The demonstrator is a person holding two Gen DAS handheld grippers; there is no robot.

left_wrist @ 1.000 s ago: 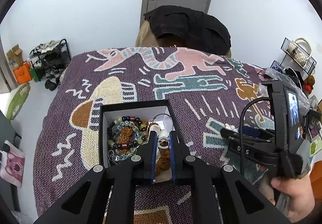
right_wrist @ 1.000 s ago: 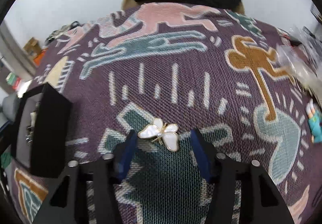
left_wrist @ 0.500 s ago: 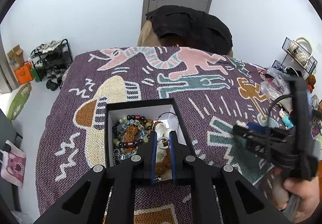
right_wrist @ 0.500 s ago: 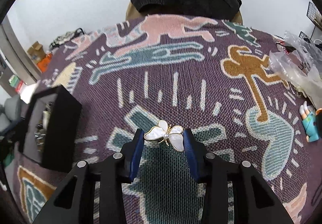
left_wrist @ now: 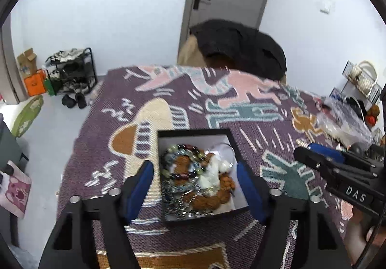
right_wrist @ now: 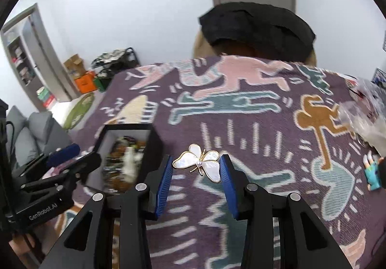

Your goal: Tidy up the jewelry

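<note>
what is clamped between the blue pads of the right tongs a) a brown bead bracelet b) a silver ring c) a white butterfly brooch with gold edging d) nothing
c: in the right wrist view the white mother-of-pearl butterfly brooch with gold edging sits pinched between the blue pads of the right tongs, lifted clear of the purple patterned woven blanket.

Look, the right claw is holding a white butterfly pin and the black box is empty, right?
Not quite. The right claw does hold the butterfly pin, but the black box is not empty: the left wrist view shows it full of bead bracelets and other jewelry.
</note>
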